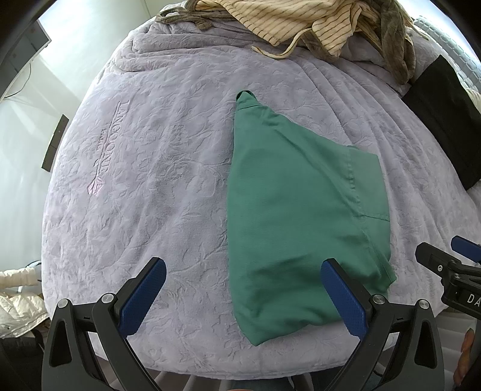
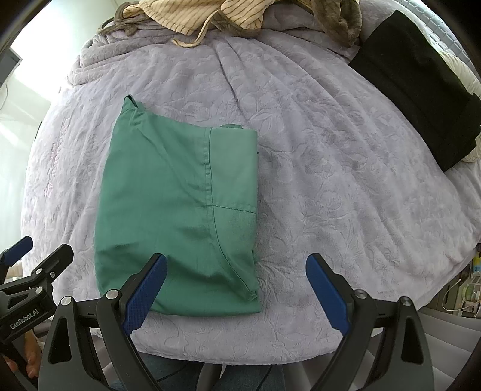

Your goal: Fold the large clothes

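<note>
a: what did the cloth look like?

b: the green garment (image 1: 294, 216) lay folded into a rough rectangle on the bed (image 1: 156, 168), smooth woven fabric with a stitched seam down it and one corner poking out at the far end. the bed's lilac cover was plush, embossed with leaves, with an embroidered word i couldn't fully read.

a: and the claws?

b: the left claw (image 1: 243, 288) was spread wide, empty, its right blue pad over the garment's near edge. the right claw (image 2: 236, 282) was spread too, holding nothing.

a: anything else?

b: a striped cream cloth (image 2: 186, 15) heaped at the far edge, cut off by the frame, and a flat black cloth (image 2: 418, 84) to the right, partly hidden.
</note>
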Motion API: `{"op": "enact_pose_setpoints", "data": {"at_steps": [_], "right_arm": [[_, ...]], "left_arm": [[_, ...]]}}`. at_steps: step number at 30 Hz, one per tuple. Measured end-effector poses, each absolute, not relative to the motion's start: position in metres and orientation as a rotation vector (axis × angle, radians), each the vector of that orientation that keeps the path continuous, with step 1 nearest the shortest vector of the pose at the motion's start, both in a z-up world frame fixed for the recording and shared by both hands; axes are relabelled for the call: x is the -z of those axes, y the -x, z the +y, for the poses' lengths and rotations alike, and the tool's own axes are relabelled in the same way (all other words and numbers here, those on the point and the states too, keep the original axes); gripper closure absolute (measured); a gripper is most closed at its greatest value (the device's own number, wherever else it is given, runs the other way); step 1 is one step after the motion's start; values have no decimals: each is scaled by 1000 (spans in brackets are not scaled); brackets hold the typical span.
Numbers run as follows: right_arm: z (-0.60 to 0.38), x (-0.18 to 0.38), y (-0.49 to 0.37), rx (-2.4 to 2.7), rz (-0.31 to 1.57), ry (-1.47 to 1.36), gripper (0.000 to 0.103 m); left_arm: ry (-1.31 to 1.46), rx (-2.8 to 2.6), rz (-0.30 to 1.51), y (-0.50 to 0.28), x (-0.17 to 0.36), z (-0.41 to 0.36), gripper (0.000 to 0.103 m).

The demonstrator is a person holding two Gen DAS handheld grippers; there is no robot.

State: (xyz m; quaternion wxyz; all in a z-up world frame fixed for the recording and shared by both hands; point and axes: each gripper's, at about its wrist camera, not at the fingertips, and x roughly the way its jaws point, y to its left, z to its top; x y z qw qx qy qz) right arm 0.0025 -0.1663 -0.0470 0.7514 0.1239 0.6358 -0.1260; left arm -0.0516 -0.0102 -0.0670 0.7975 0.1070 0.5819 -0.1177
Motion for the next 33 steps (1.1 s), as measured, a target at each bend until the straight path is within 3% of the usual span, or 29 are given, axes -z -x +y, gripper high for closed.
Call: {"op": "enact_pose_setpoints", "data": {"at_steps": [33], "right_arm": [[-164,49,-6,266,1397,-264,8]], "left_arm": [[-246,254,1237,48,68,-6,0]]}}
